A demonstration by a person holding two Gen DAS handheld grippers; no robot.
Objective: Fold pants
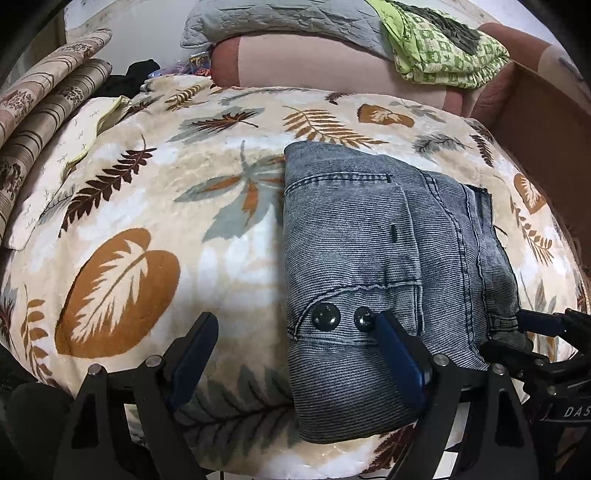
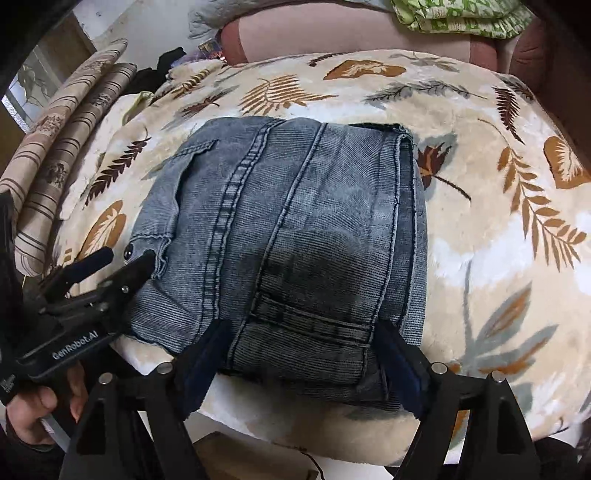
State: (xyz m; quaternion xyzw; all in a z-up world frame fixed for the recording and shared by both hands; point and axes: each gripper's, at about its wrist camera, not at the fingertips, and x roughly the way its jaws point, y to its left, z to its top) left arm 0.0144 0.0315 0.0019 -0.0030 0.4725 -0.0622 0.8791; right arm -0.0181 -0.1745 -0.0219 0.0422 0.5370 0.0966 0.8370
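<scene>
A pair of grey-blue denim pants [image 1: 373, 258] lies folded into a compact rectangle on a leaf-print blanket [image 1: 166, 229]; it also shows in the right wrist view [image 2: 295, 229]. My left gripper [image 1: 295, 343] is open at the near left corner of the pants, its right finger beside two dark buttons [image 1: 341, 317]. My right gripper [image 2: 303, 354] is open, its fingers on either side of the near edge of the pants with cloth between them. Each gripper shows in the other's view: the right one [image 1: 532, 332] and the left one [image 2: 122, 262].
Striped folded cushions [image 1: 40, 110] lie at the far left. A pink bolster [image 1: 332, 70], a grey quilt [image 1: 280, 18] and green patterned cloth [image 1: 443, 48] sit at the back. A brown wooden board [image 1: 543, 122] stands at the right. The blanket's near edge drops off below the grippers.
</scene>
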